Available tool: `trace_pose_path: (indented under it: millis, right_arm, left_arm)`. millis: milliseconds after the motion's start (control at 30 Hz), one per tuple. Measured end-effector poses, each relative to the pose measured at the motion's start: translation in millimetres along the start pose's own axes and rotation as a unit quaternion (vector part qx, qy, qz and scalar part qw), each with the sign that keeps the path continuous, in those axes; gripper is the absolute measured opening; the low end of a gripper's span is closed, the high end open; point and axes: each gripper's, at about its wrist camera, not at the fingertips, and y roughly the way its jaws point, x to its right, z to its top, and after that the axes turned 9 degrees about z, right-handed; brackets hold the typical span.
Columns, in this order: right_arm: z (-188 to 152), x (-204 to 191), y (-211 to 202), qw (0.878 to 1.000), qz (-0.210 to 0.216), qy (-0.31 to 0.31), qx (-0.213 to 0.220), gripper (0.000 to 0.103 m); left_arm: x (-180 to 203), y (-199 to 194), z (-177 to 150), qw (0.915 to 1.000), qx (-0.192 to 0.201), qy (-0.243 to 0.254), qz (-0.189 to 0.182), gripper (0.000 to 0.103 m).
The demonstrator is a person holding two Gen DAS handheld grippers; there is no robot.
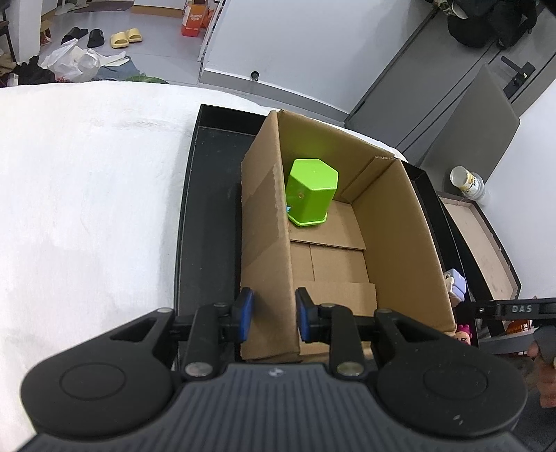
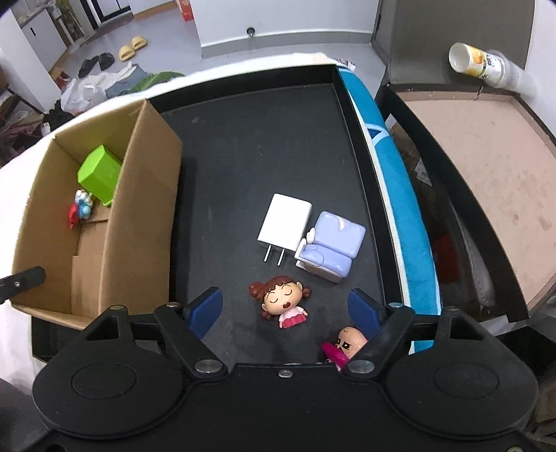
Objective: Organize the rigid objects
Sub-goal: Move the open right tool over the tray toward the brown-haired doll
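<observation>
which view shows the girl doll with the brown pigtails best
The right wrist view. There the girl doll lies face up on the black tray, whole and unblocked, between the fingers of the open right gripper. In the left wrist view only a bit of her pink shows past the cardboard box, at its near right corner.

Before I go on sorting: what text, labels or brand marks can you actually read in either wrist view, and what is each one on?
"DAS": white letters on the black bar of the right gripper, seen at the right edge of the left wrist view.
Print on the pale bottle lying beyond the tray: too blurred to read.
Print on the orange box on the floor: too small to read.
Nothing readable on the cardboard box, white charger or figurines.
</observation>
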Motion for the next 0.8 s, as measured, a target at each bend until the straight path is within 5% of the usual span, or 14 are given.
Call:
trace_pose_path:
  millis: [633,700,800]
  right_arm:
    - [1.3,-21.2,36.8,0.997,-0.065,-0.031,-0.034,0.07]
    - [0.3,-26.8,42.2,0.995,-0.074,-0.046,-0.04,0.067]
    - [-0.5,-31.3,46.8,0.994,-0.079,-0.054,-0.049,0.044]
  left_arm:
    - [0.6,-1.1,-2.6,0.9999,0.01,0.005,0.0,0.025]
    - [0.0,-0.9,-2.3,0.9999,0.01,0.004,-0.001,0.025]
    - [0.2,-0.7,-2.7,0.9999,0.011,0.004,0.0,0.025]
